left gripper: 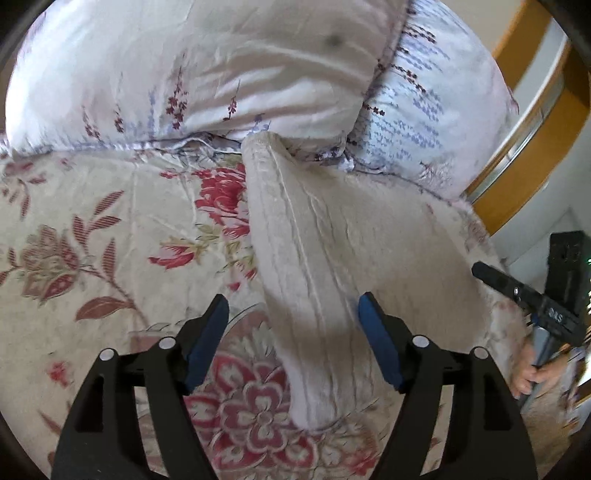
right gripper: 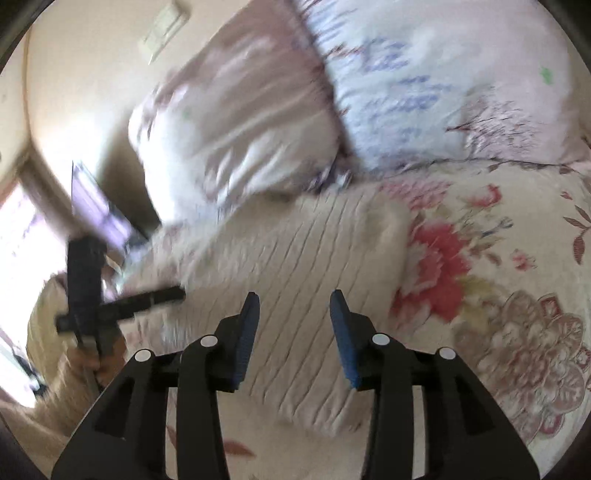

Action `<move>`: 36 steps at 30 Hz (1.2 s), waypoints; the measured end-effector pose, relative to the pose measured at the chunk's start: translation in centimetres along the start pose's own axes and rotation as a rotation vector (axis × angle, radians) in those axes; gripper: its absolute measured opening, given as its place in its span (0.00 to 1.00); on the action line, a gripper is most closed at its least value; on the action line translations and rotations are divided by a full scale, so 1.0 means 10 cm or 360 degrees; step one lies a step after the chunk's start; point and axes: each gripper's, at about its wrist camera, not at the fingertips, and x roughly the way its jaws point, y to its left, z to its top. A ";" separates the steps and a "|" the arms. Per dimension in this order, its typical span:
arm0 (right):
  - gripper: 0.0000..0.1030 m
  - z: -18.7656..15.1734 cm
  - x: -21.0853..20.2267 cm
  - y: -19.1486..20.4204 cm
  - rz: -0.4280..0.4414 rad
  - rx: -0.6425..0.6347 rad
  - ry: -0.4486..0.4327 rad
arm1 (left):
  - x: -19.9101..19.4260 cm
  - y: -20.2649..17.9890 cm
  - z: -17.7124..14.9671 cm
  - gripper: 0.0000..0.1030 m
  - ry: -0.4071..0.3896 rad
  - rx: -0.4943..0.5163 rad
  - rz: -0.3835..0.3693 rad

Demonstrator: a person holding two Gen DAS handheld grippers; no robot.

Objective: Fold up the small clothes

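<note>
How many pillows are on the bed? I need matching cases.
2: a satin pillow on the left and a script-print pillow to its right; others may lie outside the views.

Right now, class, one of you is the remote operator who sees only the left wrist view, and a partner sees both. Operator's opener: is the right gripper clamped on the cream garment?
Observer: No. The right gripper is open, its blue pads apart above the cream garment.
Operator: What lies beyond the pillows, off my left edge?
Observer: A bare wall with a pale switch plate, though the view is blurred.
</note>
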 end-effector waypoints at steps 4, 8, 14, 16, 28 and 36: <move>0.42 -0.13 0.29 0.00 -0.0172 -0.0037 0.0127 | 0.06 -0.08 -0.04 0.75 -0.0014 0.0081 0.0115; 0.53 -0.12 0.10 0.07 -0.0243 -0.0018 0.0028 | 0.02 -0.14 -0.08 0.78 -0.0064 0.0110 0.0158; 0.96 -0.34 -0.30 0.25 -0.0449 -0.0146 -0.0275 | -0.25 -0.11 -0.37 0.93 -0.0163 0.0071 0.0170; 0.99 -0.43 -0.36 0.27 -0.0509 -0.0143 -0.0325 | -0.31 -0.11 -0.47 0.96 -0.0190 0.0049 0.0173; 0.99 -0.76 -0.05 0.42 -0.0716 -0.0009 -0.0104 | -0.18 -0.38 -0.81 0.98 -0.0121 0.0188 0.0336; 0.99 -0.85 0.17 0.41 -0.0758 0.0071 0.0000 | 0.06 -0.47 -0.88 0.98 0.0015 0.0225 0.0432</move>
